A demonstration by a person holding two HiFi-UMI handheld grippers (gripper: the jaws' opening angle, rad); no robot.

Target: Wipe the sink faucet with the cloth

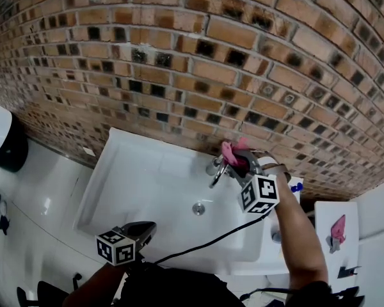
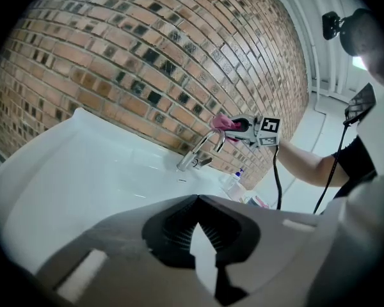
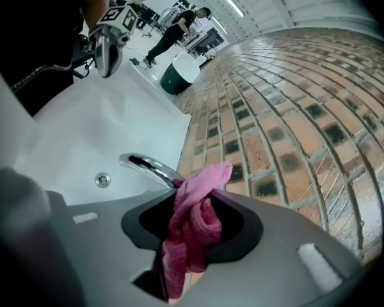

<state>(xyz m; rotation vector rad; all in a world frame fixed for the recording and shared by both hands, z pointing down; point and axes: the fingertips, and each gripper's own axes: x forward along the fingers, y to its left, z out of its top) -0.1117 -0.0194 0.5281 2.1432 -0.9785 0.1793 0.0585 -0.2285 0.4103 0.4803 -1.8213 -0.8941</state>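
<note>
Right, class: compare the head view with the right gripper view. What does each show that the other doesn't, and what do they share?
Only the head view: a blue-capped bottle to the right of the faucet, and a pink item on a white stand further right. Only the right gripper view: the right gripper seen close up, its tongs shut on the bunched pink cloth, and a person standing far off. Both: the faucet, the cloth, the sink, its drain, the brick wall and the left gripper.

faucet [image 3: 147, 166] base hidden behind cloth [image 3: 192, 229], bottle [image 2: 233, 178] label too small
</note>
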